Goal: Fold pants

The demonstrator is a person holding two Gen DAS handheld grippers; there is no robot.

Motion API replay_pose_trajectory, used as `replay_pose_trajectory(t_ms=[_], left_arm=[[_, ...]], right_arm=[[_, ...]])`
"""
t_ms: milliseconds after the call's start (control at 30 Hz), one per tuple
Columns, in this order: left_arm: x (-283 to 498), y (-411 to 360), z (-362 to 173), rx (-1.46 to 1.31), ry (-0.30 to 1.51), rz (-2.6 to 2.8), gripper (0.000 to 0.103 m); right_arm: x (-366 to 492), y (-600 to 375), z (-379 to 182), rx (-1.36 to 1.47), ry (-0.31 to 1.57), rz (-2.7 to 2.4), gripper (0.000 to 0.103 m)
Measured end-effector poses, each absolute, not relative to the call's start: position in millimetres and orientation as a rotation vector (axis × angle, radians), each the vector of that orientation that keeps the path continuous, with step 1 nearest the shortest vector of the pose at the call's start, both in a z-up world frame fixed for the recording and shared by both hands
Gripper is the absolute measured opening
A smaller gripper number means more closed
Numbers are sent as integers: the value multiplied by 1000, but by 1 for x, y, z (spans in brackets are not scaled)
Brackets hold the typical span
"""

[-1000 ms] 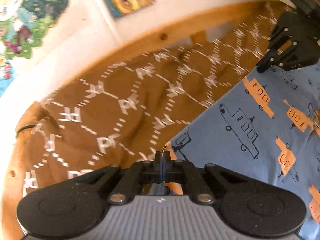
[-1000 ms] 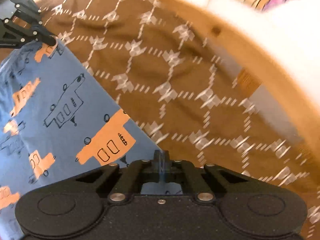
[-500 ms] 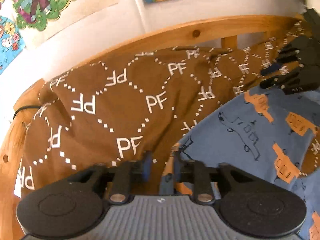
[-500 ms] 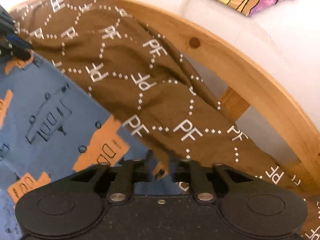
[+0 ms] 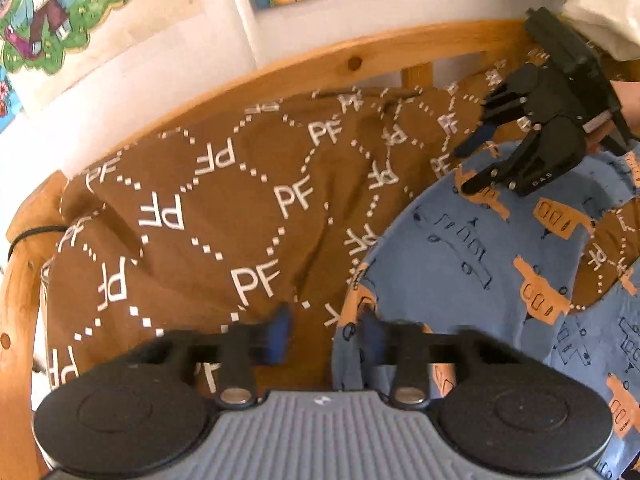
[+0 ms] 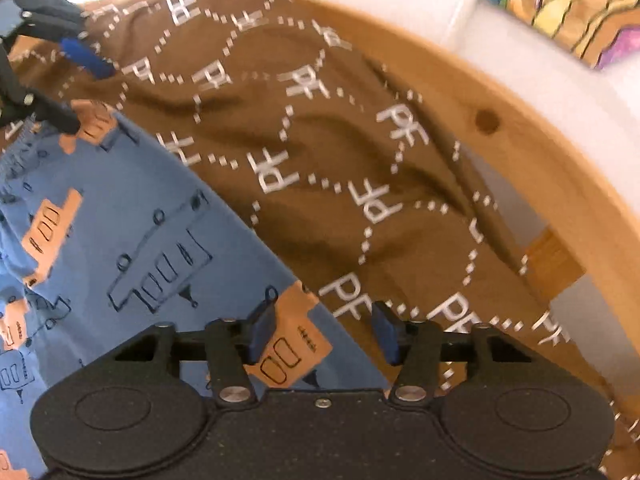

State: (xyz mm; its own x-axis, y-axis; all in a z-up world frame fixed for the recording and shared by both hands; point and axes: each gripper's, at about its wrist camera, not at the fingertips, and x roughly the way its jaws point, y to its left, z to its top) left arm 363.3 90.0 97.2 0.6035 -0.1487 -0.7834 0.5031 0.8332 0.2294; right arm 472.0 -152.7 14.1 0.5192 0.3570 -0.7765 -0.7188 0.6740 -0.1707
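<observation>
- While both grippers hover over the far edge of the blue pants (image 5: 472, 264), neither one actually has hold of the cloth.
- The pants, blue with orange and outlined vehicles, lie spread on a brown blanket (image 5: 224, 216) with white "PF" letters, which covers a bed with a wooden frame (image 5: 360, 60) along the far side.
- Left gripper (image 5: 326, 330): jaws apart, and they've just been closing a bit. The pants' left corner sits right by the right-hand jaw, but I can't see the pads pressing on it.
- Right gripper (image 6: 324, 332): jaws apart and just been opening wider. An orange patch of the pants lies under the gap, with the cloth's edge running between the jaws, not pinched.
- In the left wrist view the right gripper (image 5: 476, 164) shows at the far right corner of the pants, also spread.
- My guess is the corners have just been laid down and the fold edge is being let go.
- What could go wrong: a pad snagging the cloth as the grippers pull off would drag the corner and undo the neat edge.
- Also the blanket is rumpled and soft, so the pants could slide or wrinkle on it if nudged.
- If the next pinch catches the blanket along with the pants, the fold would bunch up.
</observation>
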Motion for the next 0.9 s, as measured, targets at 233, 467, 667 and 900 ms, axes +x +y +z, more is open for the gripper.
replay_pose_trajectory(t_ms=[233, 467, 667, 900], left_arm=[[358, 86, 97, 467, 836, -362, 2], [329, 89, 109, 496, 736, -409, 2], [279, 91, 120, 568, 625, -506, 1], [217, 78, 110, 680, 582, -586, 1]], right_arm=[[466, -158, 9, -527, 780, 613, 0], [413, -175, 37, -474, 617, 566, 0], [327, -195, 47, -488, 471, 518, 0], [233, -206, 40, -445, 417, 515, 0]])
